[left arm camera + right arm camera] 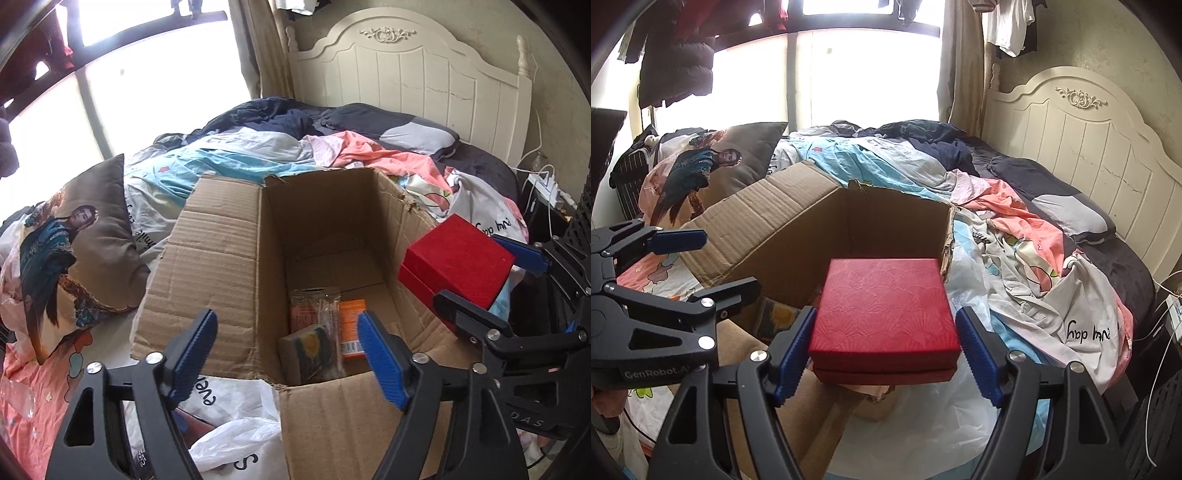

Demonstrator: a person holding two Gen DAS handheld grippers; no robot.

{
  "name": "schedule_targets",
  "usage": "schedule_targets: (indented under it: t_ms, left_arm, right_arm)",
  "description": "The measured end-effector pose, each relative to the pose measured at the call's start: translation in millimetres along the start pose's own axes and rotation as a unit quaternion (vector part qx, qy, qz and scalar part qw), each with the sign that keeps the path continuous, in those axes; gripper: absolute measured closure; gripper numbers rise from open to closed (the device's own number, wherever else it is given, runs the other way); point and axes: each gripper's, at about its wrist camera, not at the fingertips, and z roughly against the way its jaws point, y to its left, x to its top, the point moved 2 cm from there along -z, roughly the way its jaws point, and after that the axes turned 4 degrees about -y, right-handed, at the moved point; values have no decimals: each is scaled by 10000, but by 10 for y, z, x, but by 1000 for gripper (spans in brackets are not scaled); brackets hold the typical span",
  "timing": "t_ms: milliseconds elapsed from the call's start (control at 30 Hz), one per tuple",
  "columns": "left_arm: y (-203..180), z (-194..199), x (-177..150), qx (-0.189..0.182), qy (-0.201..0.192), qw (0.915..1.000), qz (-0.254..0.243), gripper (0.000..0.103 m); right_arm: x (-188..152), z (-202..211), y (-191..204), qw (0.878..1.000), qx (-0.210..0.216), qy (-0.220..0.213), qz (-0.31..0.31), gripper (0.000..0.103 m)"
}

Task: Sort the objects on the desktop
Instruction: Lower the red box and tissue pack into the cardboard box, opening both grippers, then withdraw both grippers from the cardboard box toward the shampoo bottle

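An open cardboard box point(221, 258) stands on the bed; it also shows in the right wrist view point(783, 229). Inside lie an orange packet point(351, 332), a clear snack wrapper point(314, 306) and a small brown pack point(310, 354). My right gripper point(886, 350) is shut on a red gift box point(886, 306) and holds it above the cardboard box's right edge; the red box also shows in the left wrist view point(458, 266). My left gripper point(286, 354) is open and empty over the box's near side, and it shows at the left of the right wrist view point(713, 262).
The bed carries rumpled pink, blue and navy bedding point(280, 147), a printed cushion point(74, 243) at the left and white plastic bags point(236, 435) by the box. A white headboard point(406, 81) stands behind. Cables and a power strip point(546, 184) sit at the right.
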Motion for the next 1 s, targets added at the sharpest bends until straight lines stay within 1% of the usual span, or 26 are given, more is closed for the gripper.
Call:
schedule_targets:
  t_ms: [100,467,767,1000]
  left_arm:
    - [74,25,-2,-22,-19,9999,137,10]
    - [122,38,-77,56,78,9998,165,9]
    - [184,126,-119,174,57,9997,161,9]
    - [302,239,-183,271,-39,9994,199,9]
  right_arm:
    - [13,19,-28,9998,99,-66,-142,22]
    - [1,37,88,10000,-10,-85,25,22]
    - [8,88,207,9998,-48,-138,166,22]
    - [30,147,346,9994,-53,-197,290,22]
